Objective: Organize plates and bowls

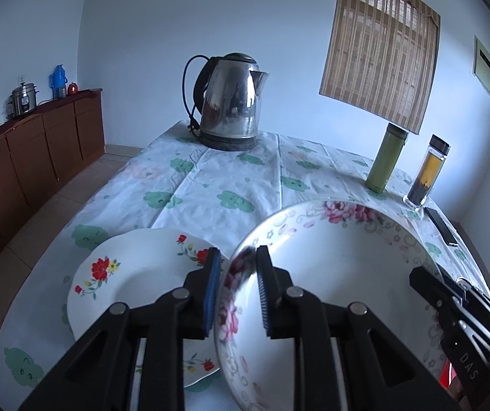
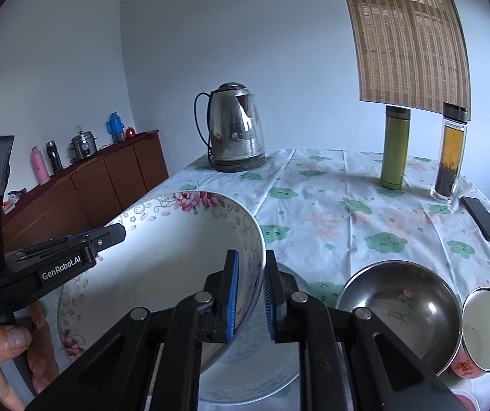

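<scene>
A large white bowl with pink flowers (image 1: 341, 274) is held above the table by both grippers. My left gripper (image 1: 236, 291) is shut on its left rim. My right gripper (image 2: 250, 294) is shut on its right rim; the bowl also shows in the right wrist view (image 2: 162, 260). A white plate with red flowers (image 1: 132, 284) lies on the table left of and below the bowl. Under the bowl in the right wrist view lies a white plate with a blue pattern (image 2: 255, 370). A steel bowl (image 2: 399, 311) and a small pink steel-lined bowl (image 2: 485, 335) sit at the right.
A steel kettle (image 1: 228, 102) stands at the table's far end. A green flask (image 2: 395, 147), a glass tea bottle (image 2: 450, 154) and a black phone (image 2: 481, 219) stand at the far right. A wooden sideboard (image 1: 32, 150) with flasks runs along the left wall.
</scene>
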Demonstrator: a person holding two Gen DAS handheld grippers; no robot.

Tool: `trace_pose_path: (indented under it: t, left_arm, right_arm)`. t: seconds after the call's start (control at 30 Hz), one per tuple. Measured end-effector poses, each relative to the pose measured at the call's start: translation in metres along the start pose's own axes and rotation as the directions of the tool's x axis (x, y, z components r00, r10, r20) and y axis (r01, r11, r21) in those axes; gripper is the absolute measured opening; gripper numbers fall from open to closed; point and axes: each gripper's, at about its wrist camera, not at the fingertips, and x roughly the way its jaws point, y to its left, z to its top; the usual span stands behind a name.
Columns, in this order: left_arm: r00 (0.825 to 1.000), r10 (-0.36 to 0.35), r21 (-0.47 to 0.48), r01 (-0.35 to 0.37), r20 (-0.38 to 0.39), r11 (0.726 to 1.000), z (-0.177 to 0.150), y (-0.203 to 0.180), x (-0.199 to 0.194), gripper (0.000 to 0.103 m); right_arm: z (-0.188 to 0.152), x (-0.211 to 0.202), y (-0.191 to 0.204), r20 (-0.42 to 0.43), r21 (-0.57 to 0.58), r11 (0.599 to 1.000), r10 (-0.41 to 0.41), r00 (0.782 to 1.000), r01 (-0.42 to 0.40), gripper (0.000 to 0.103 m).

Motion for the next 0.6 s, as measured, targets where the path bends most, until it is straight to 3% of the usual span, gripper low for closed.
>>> trace_pose_path:
  t: [0.6]
  left_arm:
    - [0.998, -0.031, 0.023, 0.033, -0.062, 0.999, -0.003, -0.013, 0.034, 0.02]
  right_arm:
    - [-0.006, 0.014, -0.003, -0.056, -0.039, 0.992, -0.122, 0.991, 0.12, 0.015]
